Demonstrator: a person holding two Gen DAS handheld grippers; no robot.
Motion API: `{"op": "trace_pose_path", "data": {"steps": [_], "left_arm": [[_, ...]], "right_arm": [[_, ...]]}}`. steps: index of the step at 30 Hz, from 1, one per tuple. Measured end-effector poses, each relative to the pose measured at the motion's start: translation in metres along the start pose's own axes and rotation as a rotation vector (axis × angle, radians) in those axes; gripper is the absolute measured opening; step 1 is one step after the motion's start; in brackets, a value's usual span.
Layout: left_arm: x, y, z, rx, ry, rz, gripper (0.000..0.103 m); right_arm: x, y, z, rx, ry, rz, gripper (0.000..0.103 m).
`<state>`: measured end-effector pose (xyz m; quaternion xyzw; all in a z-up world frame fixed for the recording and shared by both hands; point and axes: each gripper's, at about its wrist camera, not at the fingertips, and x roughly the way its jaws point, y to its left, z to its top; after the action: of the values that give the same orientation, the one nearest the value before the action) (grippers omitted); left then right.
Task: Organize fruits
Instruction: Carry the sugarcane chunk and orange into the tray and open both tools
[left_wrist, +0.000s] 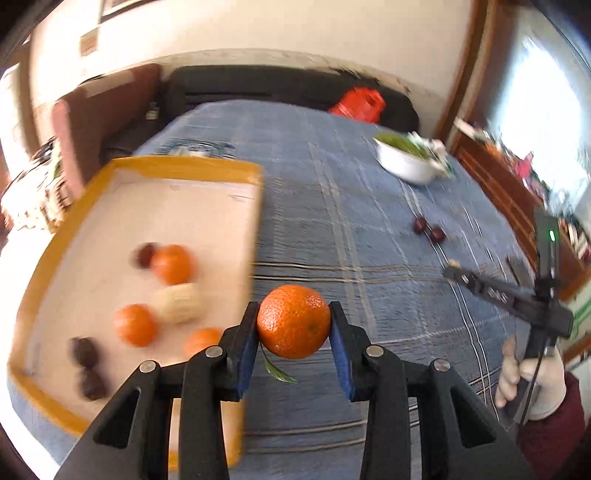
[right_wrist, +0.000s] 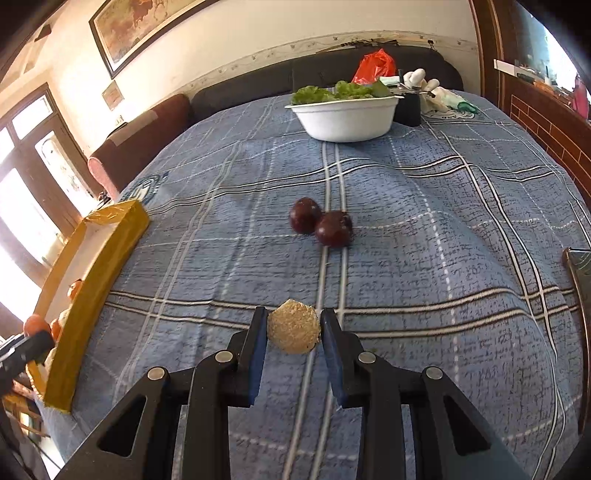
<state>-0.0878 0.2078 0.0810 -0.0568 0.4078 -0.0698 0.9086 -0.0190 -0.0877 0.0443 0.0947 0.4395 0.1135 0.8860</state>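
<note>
My left gripper (left_wrist: 293, 321) is shut on an orange tangerine (left_wrist: 293, 326) with a small green leaf, held above the blue checked cloth just right of a yellow-rimmed tray (left_wrist: 184, 166). Several fruits lie blurred in the tray: tangerines (left_wrist: 171, 264), a pale oval fruit (left_wrist: 177, 302) and dark plums (left_wrist: 85, 350). My right gripper (right_wrist: 293, 328) is shut on a rough beige round fruit (right_wrist: 293, 326) low over the cloth. Beyond it two dark red plums (right_wrist: 321, 225) lie side by side on the cloth. The same tray (right_wrist: 99, 273) stands at the left of the right wrist view.
A white bowl (right_wrist: 343, 118) of green leaves stands at the far side, with a red bag (right_wrist: 375, 64) and white gloves (right_wrist: 424, 85) behind it. A dark sofa runs along the wall. A gloved hand (left_wrist: 532, 384) holds the other gripper at the right.
</note>
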Motion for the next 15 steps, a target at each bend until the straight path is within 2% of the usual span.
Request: {"op": "trace_pose_path", "data": {"steps": [7,15], "left_arm": [[-0.04,0.086,0.0,-0.179,-0.073,0.05,0.035],[-0.05,0.133,0.016,-0.189,-0.105,0.094,0.035]], "right_arm": [[-0.033,0.065,0.012,-0.107,-0.032,0.064,0.032],[-0.029,0.172,0.011,-0.268,0.017,0.189,0.032]]}}
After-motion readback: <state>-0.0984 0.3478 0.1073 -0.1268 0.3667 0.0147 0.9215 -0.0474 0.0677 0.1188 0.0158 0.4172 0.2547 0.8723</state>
